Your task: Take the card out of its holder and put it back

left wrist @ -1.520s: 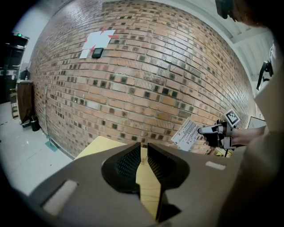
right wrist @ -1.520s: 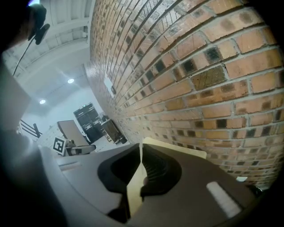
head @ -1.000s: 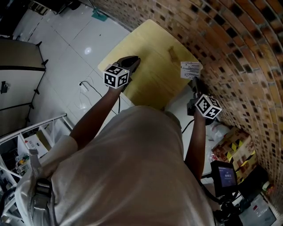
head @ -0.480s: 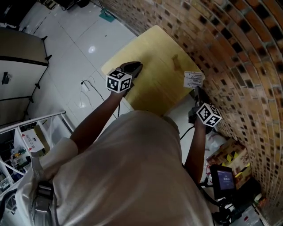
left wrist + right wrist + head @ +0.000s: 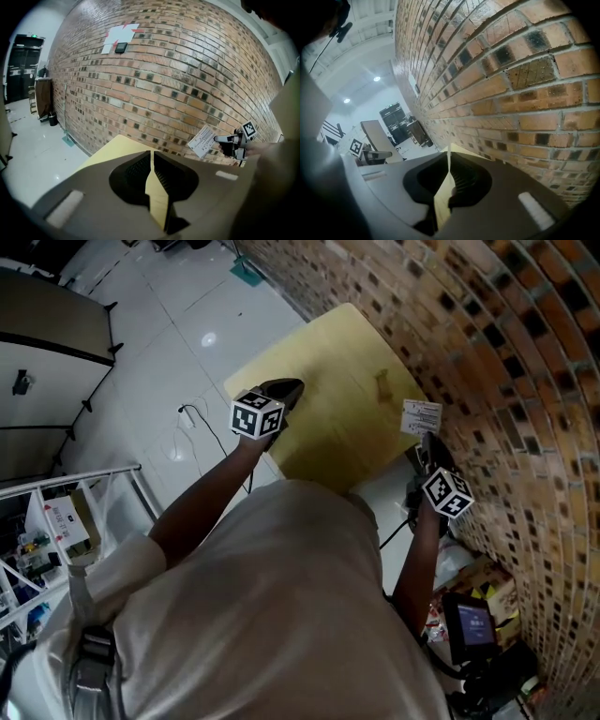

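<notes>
The card (image 5: 202, 140) is out in the air, pinched by its lower edge in the right gripper (image 5: 426, 438), above the right edge of the table (image 5: 328, 362) and close to the brick wall (image 5: 178, 84). It is a white rectangle with rows of fine dark print, too small to read in any view. The right gripper view shows it only edge-on, a thin pale line clamped between the dark ribbed pads. The left gripper view shows its printed face tilted toward the wall.

The left gripper (image 5: 289, 385) hangs over the table's left part, well apart from the card. Its jaws are drawn almost together with nothing between them, and only a sliver of the smooth yellow tabletop shows through.

A small translucent shape (image 5: 384, 382) lies on the table near the wall; I cannot tell what it is. Only the left gripper view shows a white sheet (image 5: 123, 33) stuck high on the bricks, with a small black device (image 5: 121, 47) on it. Each gripper's cube bears black-and-white square markers.
</notes>
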The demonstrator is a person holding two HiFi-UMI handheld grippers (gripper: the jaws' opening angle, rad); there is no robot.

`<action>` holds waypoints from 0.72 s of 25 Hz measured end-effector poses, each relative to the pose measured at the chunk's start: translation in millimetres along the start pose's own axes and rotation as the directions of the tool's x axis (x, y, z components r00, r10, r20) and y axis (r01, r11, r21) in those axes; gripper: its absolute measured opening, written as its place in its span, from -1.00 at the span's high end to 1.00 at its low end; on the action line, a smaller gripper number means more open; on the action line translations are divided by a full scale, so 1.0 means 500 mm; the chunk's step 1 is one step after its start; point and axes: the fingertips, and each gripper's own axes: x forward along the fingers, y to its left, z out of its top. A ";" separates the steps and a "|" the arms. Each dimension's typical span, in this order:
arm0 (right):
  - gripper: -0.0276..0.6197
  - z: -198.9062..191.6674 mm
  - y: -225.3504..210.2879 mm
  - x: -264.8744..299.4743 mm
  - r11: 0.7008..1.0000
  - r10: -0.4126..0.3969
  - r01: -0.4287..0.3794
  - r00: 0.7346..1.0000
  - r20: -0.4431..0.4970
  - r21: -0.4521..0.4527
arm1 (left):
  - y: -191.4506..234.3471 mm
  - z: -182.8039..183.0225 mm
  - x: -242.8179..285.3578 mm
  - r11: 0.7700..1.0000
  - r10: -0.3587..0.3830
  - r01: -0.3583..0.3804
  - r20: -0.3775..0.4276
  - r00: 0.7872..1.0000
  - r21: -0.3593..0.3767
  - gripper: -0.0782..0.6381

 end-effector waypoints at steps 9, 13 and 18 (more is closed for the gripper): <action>0.87 0.013 -0.015 0.104 0.993 0.016 -0.024 0.998 -0.062 -0.117 | -0.055 -0.004 0.017 0.999 -0.045 0.045 0.005 0.999 0.010 0.52; 0.87 0.010 -0.025 0.169 0.986 0.023 -0.041 0.994 -0.109 -0.164 | -0.074 -0.012 0.017 0.999 -0.052 0.052 0.012 0.999 0.006 0.52; 0.87 -0.007 -0.034 0.250 0.974 0.042 -0.079 0.983 -0.177 -0.211 | -0.067 -0.030 0.004 1.000 -0.010 0.010 -0.002 1.000 -0.013 0.52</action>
